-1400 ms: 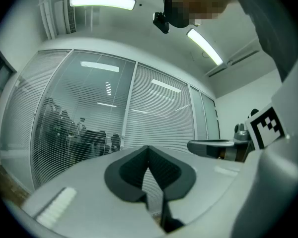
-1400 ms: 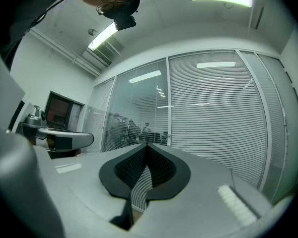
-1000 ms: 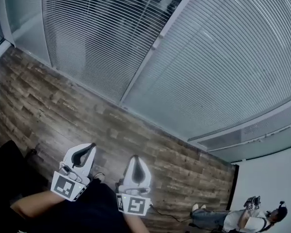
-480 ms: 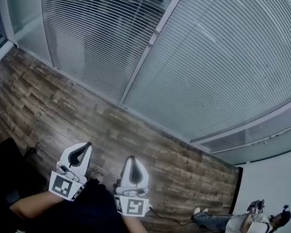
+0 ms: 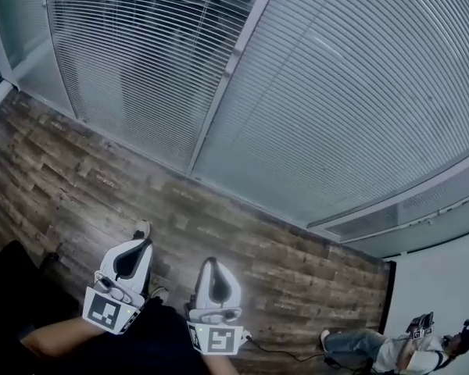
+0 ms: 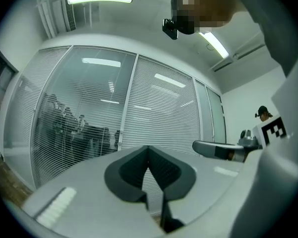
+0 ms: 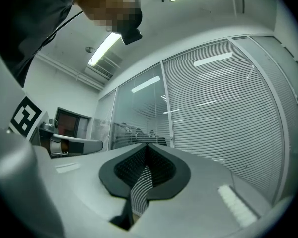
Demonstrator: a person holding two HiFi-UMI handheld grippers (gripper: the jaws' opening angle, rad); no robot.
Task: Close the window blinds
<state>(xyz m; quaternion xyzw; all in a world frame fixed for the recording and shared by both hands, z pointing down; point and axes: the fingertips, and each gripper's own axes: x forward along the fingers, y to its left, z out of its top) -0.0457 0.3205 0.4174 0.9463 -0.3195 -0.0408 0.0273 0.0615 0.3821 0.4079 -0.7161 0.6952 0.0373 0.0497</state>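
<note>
As the head view looks steeply down, my left tongs (image 5: 143,242) and right tongs (image 5: 211,262) sit at 8 and 6 o'clock over the wooden floor (image 5: 70,162). They are well apart from the window blinds (image 5: 313,131), which fill the top of the view from 10 round to 3 o'clock. From up there I cannot judge the tips. The left gripper view shows the left tongs (image 6: 148,148) clenched tip to tip with nothing between them, and the right gripper view shows the same of the right tongs (image 7: 147,146). The left gripper view also shows people (image 6: 64,125) dimly through the slats of the left-hand pane (image 5: 133,61); in the head view they are only dark shapes at 12 o'clock. The right-hand pane (image 5: 375,76) reads pale and opaque in every view. A seated person (image 5: 391,351) between 4 and 5 o'clock is cut off by the frame edge and too small to make out.
</note>
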